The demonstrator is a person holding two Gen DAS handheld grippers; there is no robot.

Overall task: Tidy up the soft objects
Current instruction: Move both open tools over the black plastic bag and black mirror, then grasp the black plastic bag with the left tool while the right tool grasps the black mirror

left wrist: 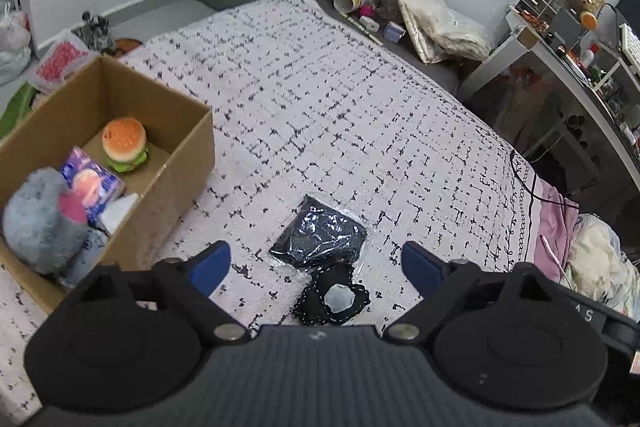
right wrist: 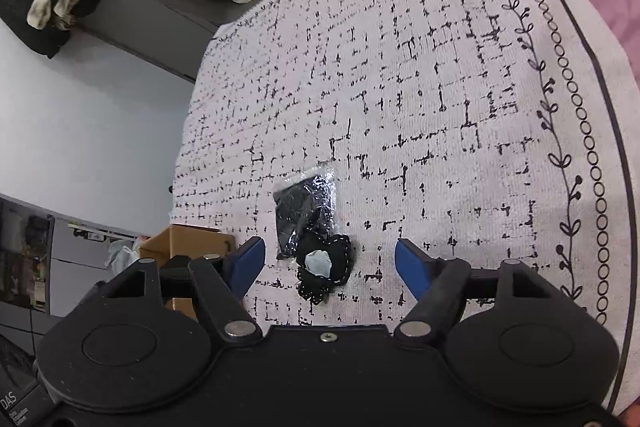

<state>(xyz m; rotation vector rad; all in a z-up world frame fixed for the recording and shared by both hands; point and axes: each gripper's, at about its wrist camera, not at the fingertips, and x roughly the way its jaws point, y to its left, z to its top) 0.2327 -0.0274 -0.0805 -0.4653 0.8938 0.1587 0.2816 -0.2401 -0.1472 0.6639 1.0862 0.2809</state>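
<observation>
A cardboard box sits on the bed at the left. It holds a burger plush, a purple tissue pack and a grey fluffy toy with a pink patch. A black item in a clear bag lies on the bedspread, with a small black stitched pouch with a pale patch touching its near end. Both also show in the right wrist view: the bag and the pouch. My left gripper is open above them. My right gripper is open over the pouch.
The white bedspread with black marks covers the bed. A pink sheet and bedding lie at the right. A cluttered desk stands far right. Bags and bottles lie beyond the bed. The box corner shows in the right wrist view.
</observation>
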